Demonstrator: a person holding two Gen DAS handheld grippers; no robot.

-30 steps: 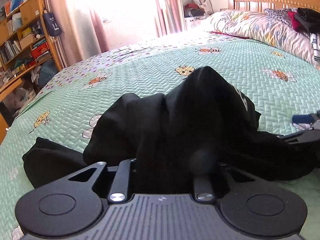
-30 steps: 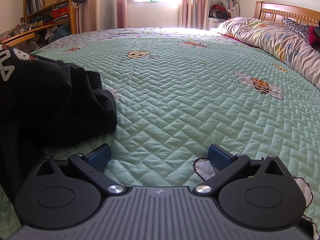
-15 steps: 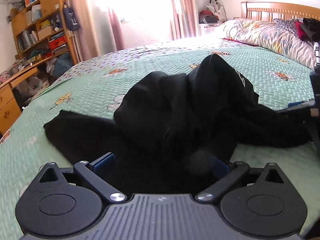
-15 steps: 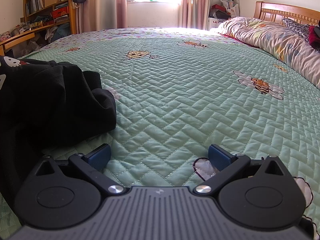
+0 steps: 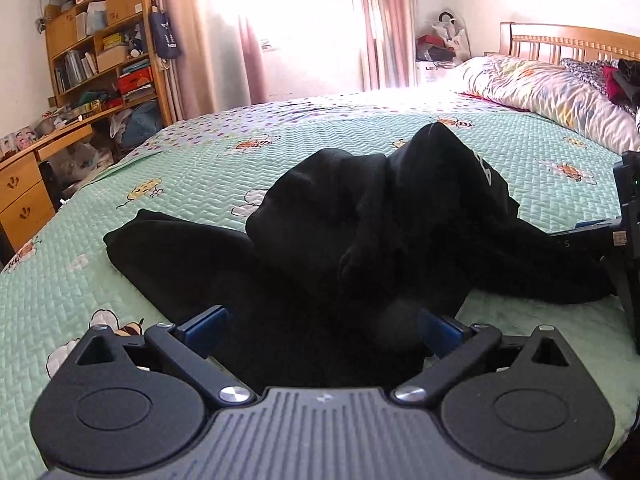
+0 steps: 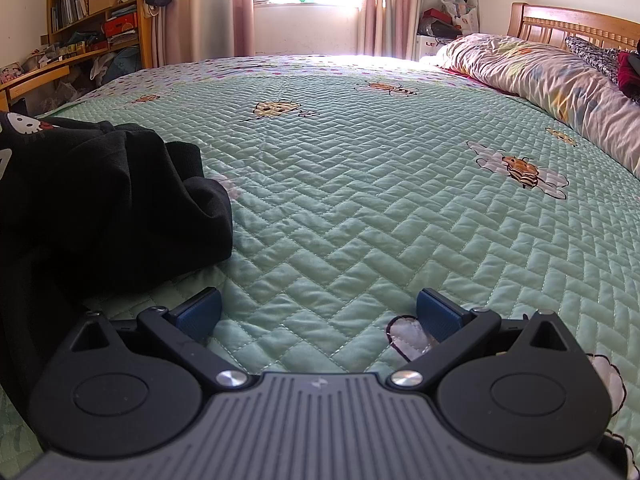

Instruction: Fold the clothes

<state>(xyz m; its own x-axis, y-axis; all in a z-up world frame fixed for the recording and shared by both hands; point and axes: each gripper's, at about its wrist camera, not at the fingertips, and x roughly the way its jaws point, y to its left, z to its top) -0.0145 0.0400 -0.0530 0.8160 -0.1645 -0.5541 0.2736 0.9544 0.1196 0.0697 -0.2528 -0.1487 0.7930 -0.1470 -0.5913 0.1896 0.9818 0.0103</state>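
A black garment (image 5: 360,232) lies crumpled in a loose heap on the green quilted bed (image 5: 192,168), one peak of cloth standing up toward 1 o'clock and a flat sleeve-like part stretched out toward 9 o'clock. White lettering and a cartoon print show on its folds.

One black garment (image 5: 380,232), two tongs (image 5: 320,334)
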